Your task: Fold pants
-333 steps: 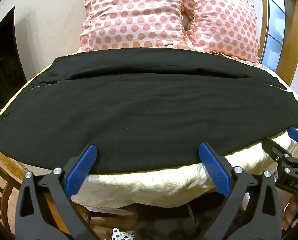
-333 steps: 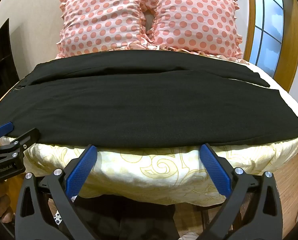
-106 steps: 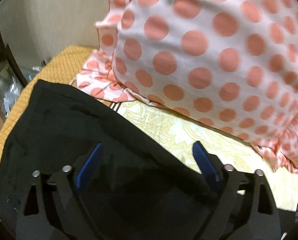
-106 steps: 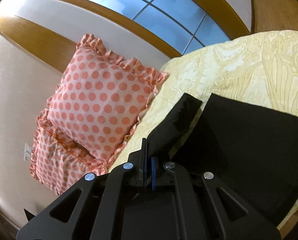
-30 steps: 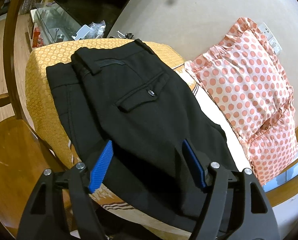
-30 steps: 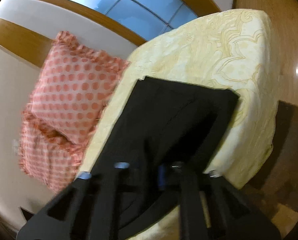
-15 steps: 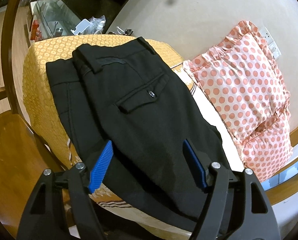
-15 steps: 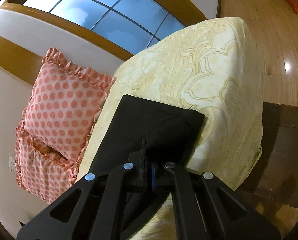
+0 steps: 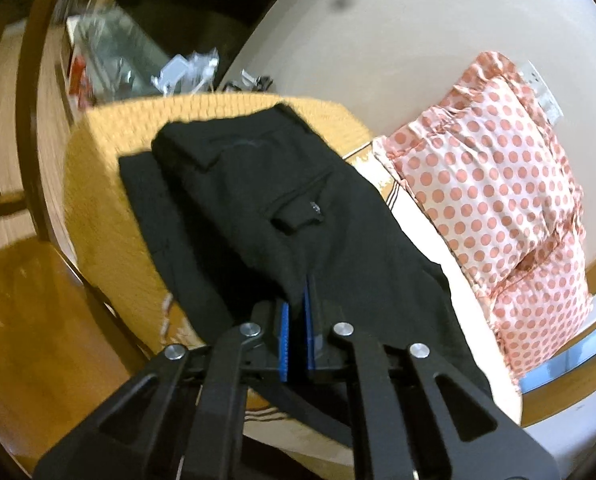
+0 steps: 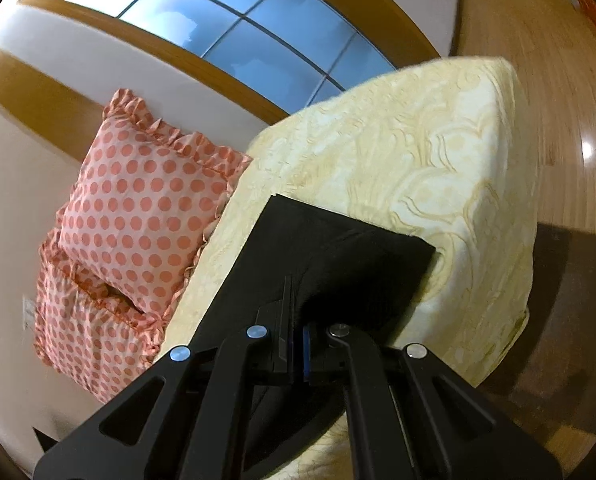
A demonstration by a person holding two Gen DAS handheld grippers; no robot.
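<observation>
Left gripper, lower centre: blue pads clamped on a raised fold of the black fabric pants. Only this view shows waistband and buttoned back pocket, on the orange bed end. Right gripper pinches the hem end mid-frame on the cream patterned bedspread; polka-dot pillows left.

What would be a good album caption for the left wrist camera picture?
Left gripper pinches black pants near the back pocket, beside a polka-dot pillow.
</observation>
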